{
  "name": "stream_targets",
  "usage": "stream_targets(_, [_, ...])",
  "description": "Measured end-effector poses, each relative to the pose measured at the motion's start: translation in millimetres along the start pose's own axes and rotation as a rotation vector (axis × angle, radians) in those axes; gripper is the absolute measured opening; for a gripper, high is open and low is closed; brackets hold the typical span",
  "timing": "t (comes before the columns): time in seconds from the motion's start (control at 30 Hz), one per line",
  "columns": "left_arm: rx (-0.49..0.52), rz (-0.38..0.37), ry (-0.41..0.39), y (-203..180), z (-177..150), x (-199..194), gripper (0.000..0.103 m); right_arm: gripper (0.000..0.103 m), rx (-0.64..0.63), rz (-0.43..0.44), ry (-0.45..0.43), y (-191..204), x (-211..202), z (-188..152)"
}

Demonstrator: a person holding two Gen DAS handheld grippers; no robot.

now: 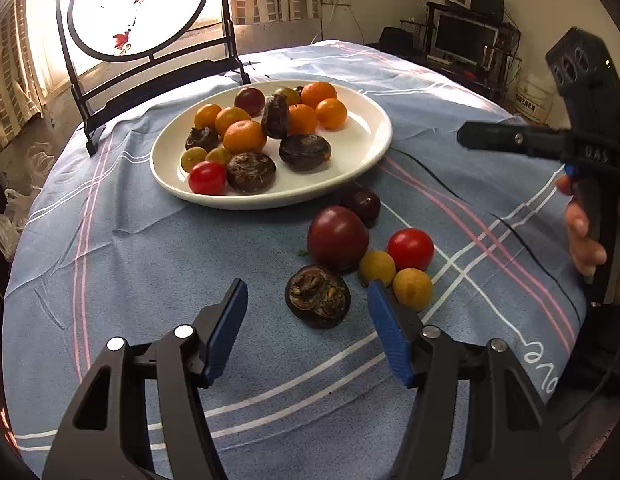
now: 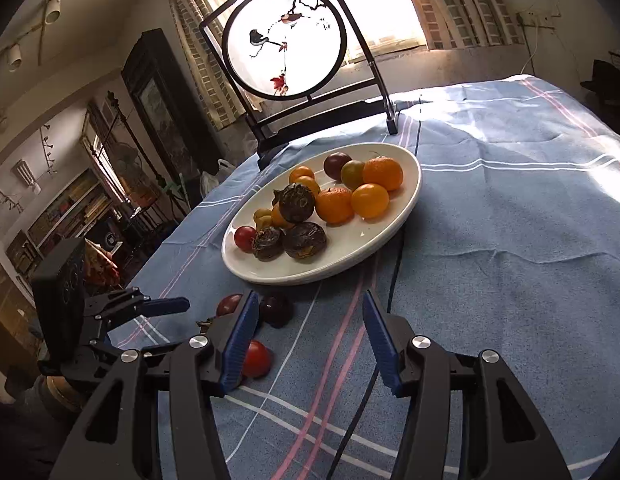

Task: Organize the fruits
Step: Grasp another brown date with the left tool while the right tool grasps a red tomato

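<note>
From the left wrist view, the left tool hangs over the blue checked cloth that covers the bench, its blue pads spread apart and gripping nothing. Just ahead of the pads lies a loose cluster of fruit: a dark water chestnut nearest, a large purple-red fruit behind it, two small yellow fruits (touching one another), a red tomato and a dark plum close to the plate's near rim. The white plate beyond holds oranges, more water chestnuts, a red tomato and small yellow-green fruits. The right tool enters from the right edge, held in a hand. A round painted screen stands at the cloth's far edge.

From the right wrist view, the right tool is likewise released, with bare cloth between its pads. The red tomato and dark plum lie just beside its left pad. The plate of fruit sits ahead, and the left tool shows at the lower left.
</note>
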State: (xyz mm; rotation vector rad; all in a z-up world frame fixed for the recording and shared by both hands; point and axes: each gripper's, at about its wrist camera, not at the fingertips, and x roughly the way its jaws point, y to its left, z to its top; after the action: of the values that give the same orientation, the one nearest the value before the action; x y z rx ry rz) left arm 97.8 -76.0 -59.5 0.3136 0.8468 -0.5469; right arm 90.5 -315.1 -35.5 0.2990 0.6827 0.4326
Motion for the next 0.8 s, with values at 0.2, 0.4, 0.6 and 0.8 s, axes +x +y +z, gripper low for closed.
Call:
stream_targets(0.2, [-0.041, -0.029, 0.063, 5.7, -0.7, 17.2, 0.038, 0.058, 0.011, 0.026, 0.052, -3.4, 9.5, 0.7])
stream_targets(0.4, [-0.106, -0.017, -0.062, 16.4, -5.6, -5.9, 0.037, 0.057, -0.166, 0.052, 0.206, 34.1, 32.0, -12.6])
stream_targets(0.6, [-0.173, -0.017, -0.114, 27.7, -6.4, -14.6, 0.038, 0.043, -0.237, 0.049, 0.298, 56.5, 49.5, -19.4])
stream_targets(0.8, [-0.193, -0.039, -0.110, 31.7, -6.6, -14.2, 0.038, 0.042, -0.182, 0.078, 0.370, 51.6, 67.0, -16.6])
